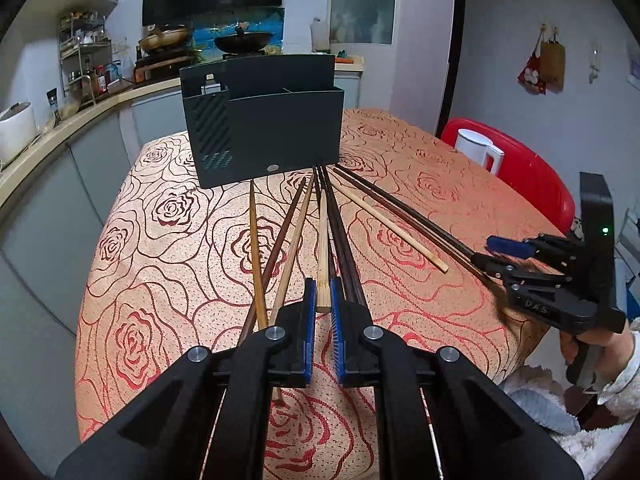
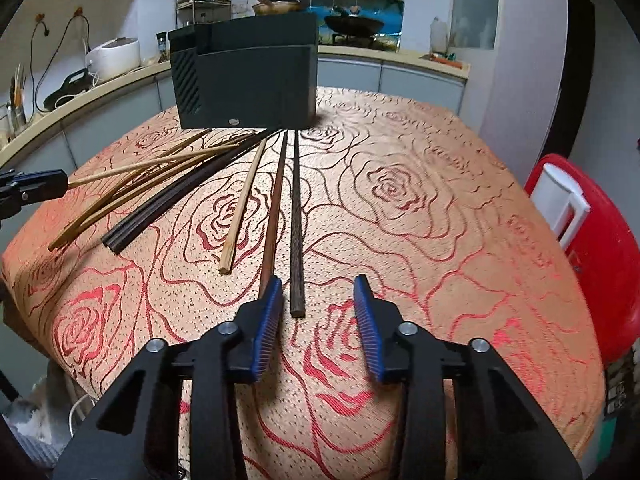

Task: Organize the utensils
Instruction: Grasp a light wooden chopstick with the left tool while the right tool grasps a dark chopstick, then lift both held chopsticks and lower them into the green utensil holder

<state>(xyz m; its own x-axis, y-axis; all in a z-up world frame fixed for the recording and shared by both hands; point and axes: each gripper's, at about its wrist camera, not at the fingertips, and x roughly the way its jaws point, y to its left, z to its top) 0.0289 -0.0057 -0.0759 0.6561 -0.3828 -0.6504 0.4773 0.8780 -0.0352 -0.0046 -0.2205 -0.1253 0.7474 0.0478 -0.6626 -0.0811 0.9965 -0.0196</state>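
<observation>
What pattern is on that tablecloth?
Red and dark outlined roses on a peach tablecloth, clearest in the right wrist view.

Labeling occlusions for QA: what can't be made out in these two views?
- Holder interior: both views, its front wall hides the compartments.
- Chopstick near ends, left wrist view: under the left gripper fingers.
- Brown chopstick end, right wrist view: behind the right gripper finger.
- Counter items: too small.
</observation>
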